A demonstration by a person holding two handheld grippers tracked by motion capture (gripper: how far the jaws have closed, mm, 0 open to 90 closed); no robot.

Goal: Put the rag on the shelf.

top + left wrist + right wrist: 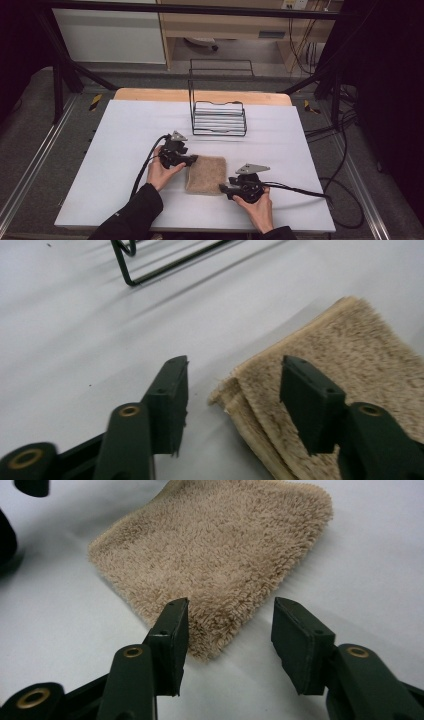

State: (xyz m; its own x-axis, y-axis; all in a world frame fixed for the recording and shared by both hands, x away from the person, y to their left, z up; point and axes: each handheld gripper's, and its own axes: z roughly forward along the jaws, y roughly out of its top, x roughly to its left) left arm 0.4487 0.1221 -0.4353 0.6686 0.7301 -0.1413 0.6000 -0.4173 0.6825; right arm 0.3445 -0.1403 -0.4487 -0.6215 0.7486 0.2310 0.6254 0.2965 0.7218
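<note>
So here's my setup: one white table [125,150], one folded tan towel [206,174], one black wire rack [219,118], and my two grippers, one in each hand.

The towel sits flat on the table, a bit right of centre and on my side of the rack, well apart from it. It's folded into a small rectangle; in the left gripper view I can see stacked layers at the corner [235,390], but they're too blurry to count properly.

My left gripper [191,159] is at the towel's upper left corner. Jaws are spread apart with nothing between them yet. In the left gripper view the folded corner of the towel [340,350] pokes into the gap, one jaw over bare table and the other over the fuzzy top. Can't tell if either one actually touches the fabric.

My right gripper [223,188] is down at the near right corner, also spread wide and gripping nothing. In the right gripper view the towel [220,545] has its corner right next to the left jaw, with the other jaw out over plain table.

The rack stands upright toward the far edge, nothing on it.
</note>
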